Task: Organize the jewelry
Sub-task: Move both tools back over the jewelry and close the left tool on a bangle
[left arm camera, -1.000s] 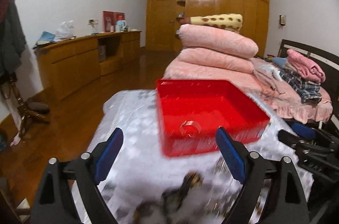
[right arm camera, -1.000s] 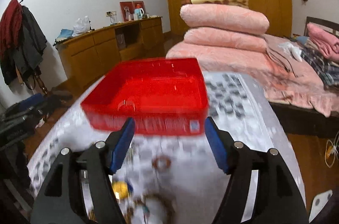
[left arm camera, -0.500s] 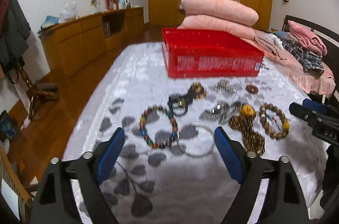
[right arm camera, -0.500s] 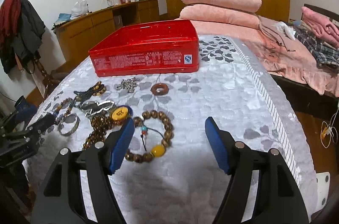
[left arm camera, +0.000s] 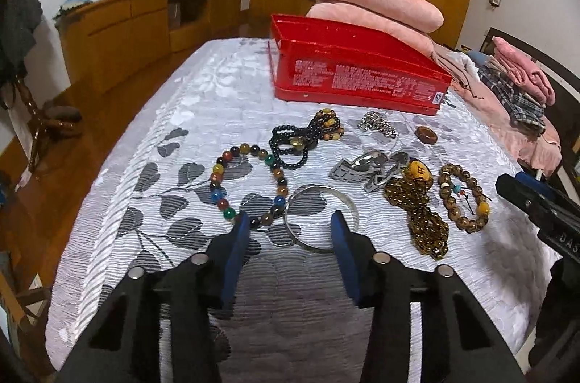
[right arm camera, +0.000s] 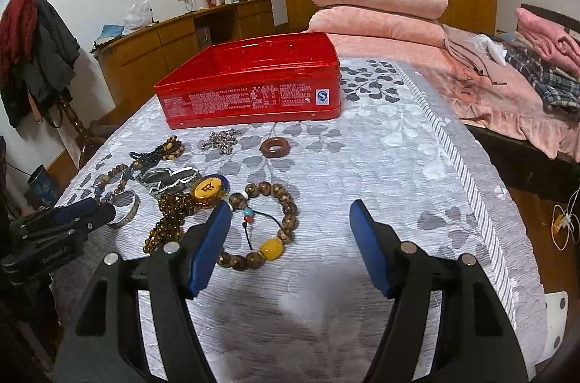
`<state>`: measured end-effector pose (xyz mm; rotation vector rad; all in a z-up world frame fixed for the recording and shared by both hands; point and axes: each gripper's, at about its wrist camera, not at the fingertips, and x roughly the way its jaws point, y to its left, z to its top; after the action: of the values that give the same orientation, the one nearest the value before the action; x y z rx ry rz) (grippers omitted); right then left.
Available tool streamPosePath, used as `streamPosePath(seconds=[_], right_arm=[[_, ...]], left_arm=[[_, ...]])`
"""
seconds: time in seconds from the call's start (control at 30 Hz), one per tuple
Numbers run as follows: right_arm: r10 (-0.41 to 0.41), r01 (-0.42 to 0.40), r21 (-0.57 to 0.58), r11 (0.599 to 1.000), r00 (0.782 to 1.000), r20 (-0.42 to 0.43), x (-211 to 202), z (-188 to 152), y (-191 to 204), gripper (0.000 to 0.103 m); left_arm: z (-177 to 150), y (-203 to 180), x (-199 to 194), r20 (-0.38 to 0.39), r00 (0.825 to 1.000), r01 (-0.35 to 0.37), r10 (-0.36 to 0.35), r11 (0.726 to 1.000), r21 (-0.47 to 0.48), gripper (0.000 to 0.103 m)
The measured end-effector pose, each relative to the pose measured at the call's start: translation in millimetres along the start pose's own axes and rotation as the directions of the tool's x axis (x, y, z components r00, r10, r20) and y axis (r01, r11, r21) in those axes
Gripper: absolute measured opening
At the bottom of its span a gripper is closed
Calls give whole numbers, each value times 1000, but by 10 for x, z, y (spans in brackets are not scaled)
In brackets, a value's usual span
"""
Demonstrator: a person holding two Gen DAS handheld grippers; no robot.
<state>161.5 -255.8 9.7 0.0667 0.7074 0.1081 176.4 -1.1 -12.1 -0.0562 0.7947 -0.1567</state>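
My left hand-held gripper [left arm camera: 290,230] gapes around the silver bangle [left arm camera: 320,218] – lower centre – and could snag the bead necklace [left arm camera: 250,181] touching it.

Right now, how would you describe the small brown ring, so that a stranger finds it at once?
Start at the red tin on the grey leaf-patterned cloth. In front of its right half lies the brown ring, flat and alone, beside the silver chain. It is one solid glossy hoop, not strung beads.
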Motion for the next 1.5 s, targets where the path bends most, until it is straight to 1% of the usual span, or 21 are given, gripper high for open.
streamPosePath(seconds=[0.1,0.27,0.4,0.47,0.67,0.8,0.9,1.03,1.17,1.23,1.37,1.4,1.43,1.5], right_arm=[[6,-6,2,1000,1000,-8,37,-7,3,66],[10,-10,1,1000,1000,-15,82,-5,11,66],[10,-10,2,1000,1000,-28,118,-14,0,66],[12,-12,1,1000,999,-31,126,-11,0,66],[8,-8,-4,1000,999,-36,127,-15,13,66],[2,-2,-10,1000,999,-45,137,-24,28,66],[0,0,-9,1000,999,-52,149,-20,22,66],[-5,4,-17,1000,997,-74,200,-20,29,66],[-6,3,-36,999,996,-85,229,-14,75,66],[5,-8,-37,999,995,-95,242,-7,95,66],[-16,13,-27,1000,992,-126,299,-5,83,66],[-21,18,-23,1000,990,-137,318,-5,75,65],[-29,26,-23,999,988,-154,350,-11,66,53],[-45,40,-34,999,985,-166,386,-17,81,47]], left_arm=[[6,-11,43,-13,1000,-5,5,1000,7,39],[42,40,105,-28,1000,14,-14,1000,-16,21],[35,67,96,-29,999,15,-16,1000,-15,14],[28,98,67,-37,999,32,-33,999,-29,8],[-24,124,-21,-45,998,52,-53,998,-35,7],[-21,99,8,-50,998,44,-45,999,-25,7],[-1,46,42,-51,998,25,-25,1000,3,9],[5,28,60,-45,999,20,-19,1000,14,10],[2,33,62,-34,999,12,-12,1000,16,6],[4,37,64,-30,999,12,-12,1000,17,5],[10,62,68,-27,999,27,-27,1000,7,5],[9,67,70,-26,999,30,-30,1000,6,5],[8,69,71,-25,999,31,-31,1000,5,5],[12,64,78,-22,999,32,-32,999,6,5]])
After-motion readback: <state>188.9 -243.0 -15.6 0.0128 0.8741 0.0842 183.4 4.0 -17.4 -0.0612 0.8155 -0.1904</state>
